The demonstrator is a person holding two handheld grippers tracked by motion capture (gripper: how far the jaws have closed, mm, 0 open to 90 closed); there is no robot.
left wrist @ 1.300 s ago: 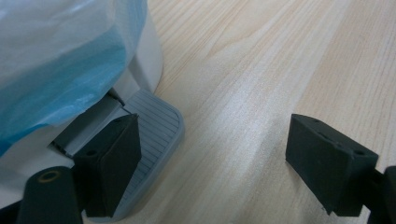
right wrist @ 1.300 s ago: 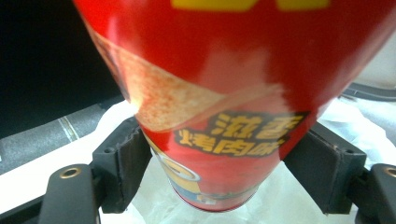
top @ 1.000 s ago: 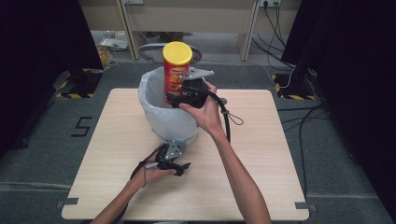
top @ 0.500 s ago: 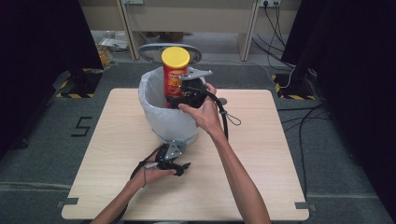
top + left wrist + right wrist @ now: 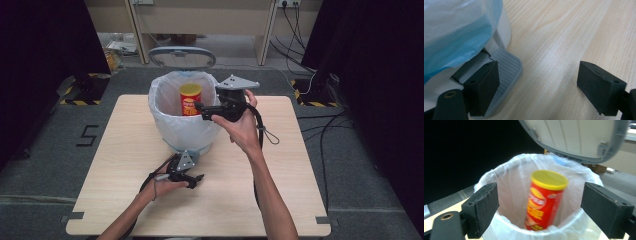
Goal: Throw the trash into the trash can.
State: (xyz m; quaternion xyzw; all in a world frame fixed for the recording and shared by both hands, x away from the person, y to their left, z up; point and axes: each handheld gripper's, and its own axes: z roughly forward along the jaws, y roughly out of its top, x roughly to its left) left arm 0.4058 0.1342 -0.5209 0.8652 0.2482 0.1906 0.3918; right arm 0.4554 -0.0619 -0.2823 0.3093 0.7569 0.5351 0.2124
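High view: red cylindrical can (image 5: 190,99) with yellow lid stands inside the white-bagged bin (image 5: 183,120) near the bench's (image 5: 120,200) far edge, just left of the right tongs (image 5: 201,109). Left gripper view: left tongs (image 5: 537,86) spread wide — one pad on the ribbed grey pedal (image 5: 505,72). Right gripper view: jaws wide apart, empty — the glossy can below and between them, blurred.
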